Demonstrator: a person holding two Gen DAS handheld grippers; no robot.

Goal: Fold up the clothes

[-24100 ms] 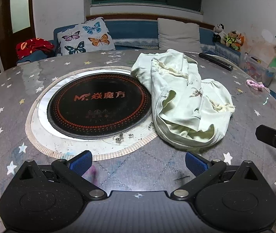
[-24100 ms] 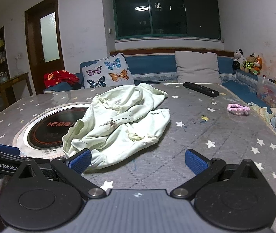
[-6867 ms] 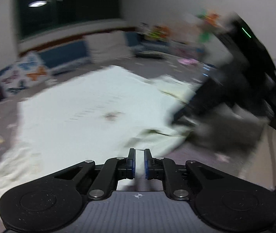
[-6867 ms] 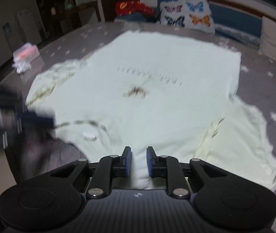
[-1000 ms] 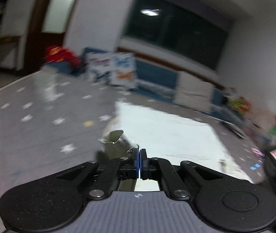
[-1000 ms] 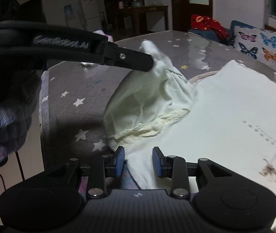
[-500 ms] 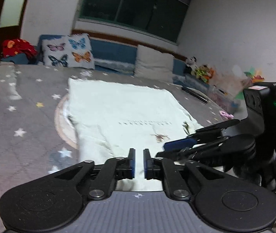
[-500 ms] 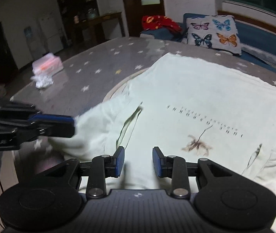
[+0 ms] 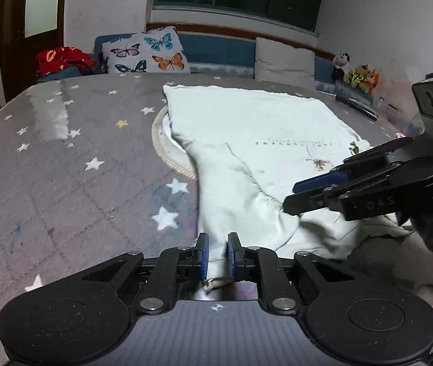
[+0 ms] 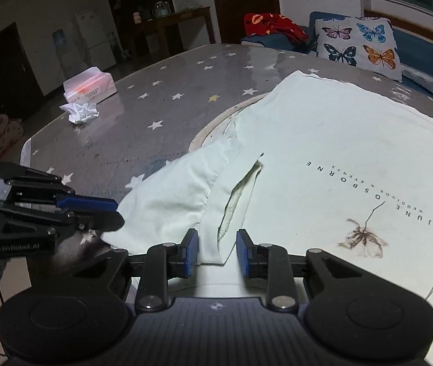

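On the grey star-patterned table (image 10: 167, 97), far left, we are seeing a tissue pack (image 10: 90, 84) beside a crumpled tissue (image 10: 80, 111). Our left gripper (image 9: 215, 255) is straddling the sleeve end of the pale green T-shirt (image 9: 262, 128), its pads slightly parted. Further right, our right gripper (image 10: 217, 251) is hovering spread over a fold near the collar. The shirt is lying flat, print up, covering most of the round hob's rim (image 10: 216, 122).

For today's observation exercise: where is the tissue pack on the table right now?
In the right wrist view, the tissue pack sits at the table's far left edge, beside a crumpled tissue, well left of the pale shirt.
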